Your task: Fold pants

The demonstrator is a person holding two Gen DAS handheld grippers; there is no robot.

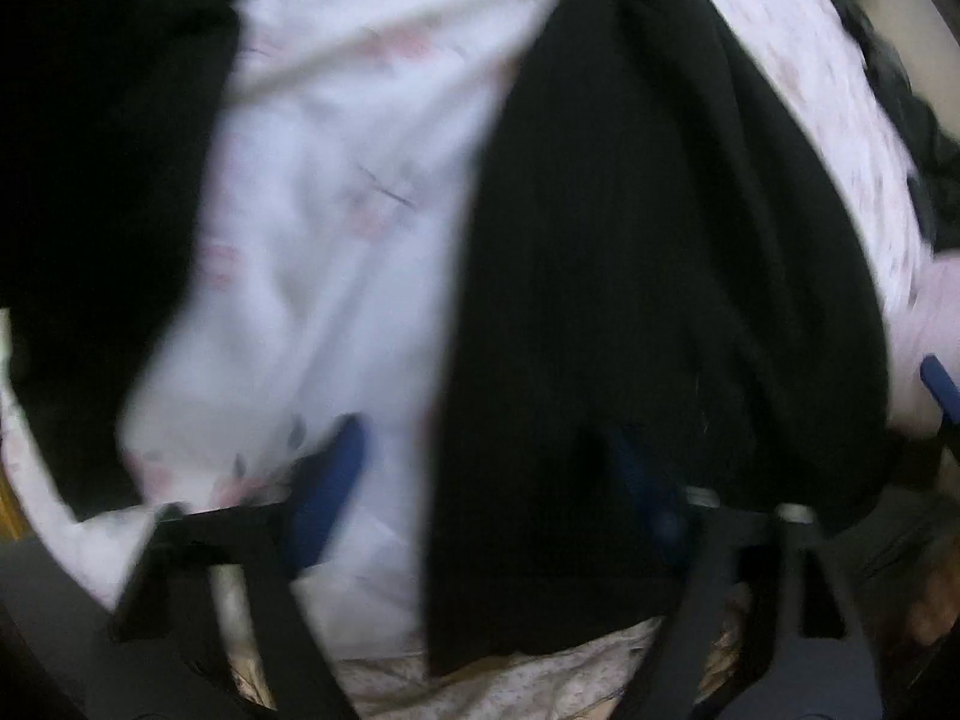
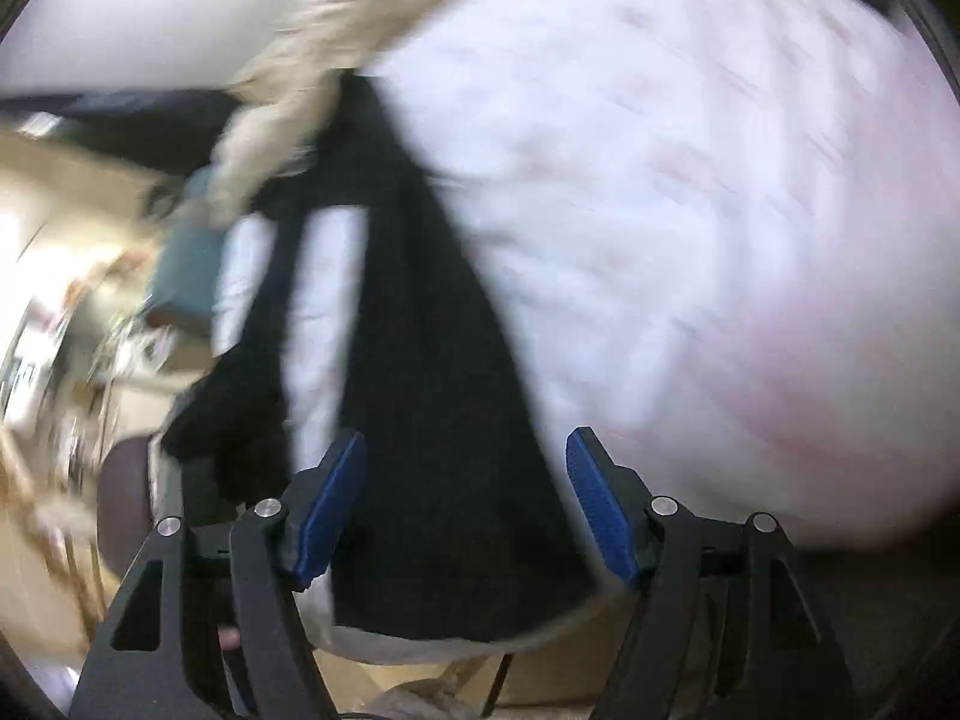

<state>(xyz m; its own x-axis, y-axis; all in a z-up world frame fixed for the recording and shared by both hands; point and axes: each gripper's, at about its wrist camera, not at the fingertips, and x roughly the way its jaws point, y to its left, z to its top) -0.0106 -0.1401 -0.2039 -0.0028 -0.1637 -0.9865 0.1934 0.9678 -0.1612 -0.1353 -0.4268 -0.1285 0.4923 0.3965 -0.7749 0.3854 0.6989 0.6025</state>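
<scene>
No readable text or labels.

The left wrist view looks steeply down, close over black pants (image 1: 630, 300) on a white flowered sheet (image 1: 336, 210), while the right wrist view slants down along the same pants (image 2: 432, 390) and sheet (image 2: 690, 240), with blurred room at frame left.

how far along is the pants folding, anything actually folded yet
Done: nothing clearly folded; the black pants lie in long loose strips over the white floral sheet.
In hand: the right hand-held gripper stands open around the pants' end, pads apart from it. The left hand-held gripper straddles the cloth edge; the blur hides any grip.
Left: apparently every fold.
</scene>
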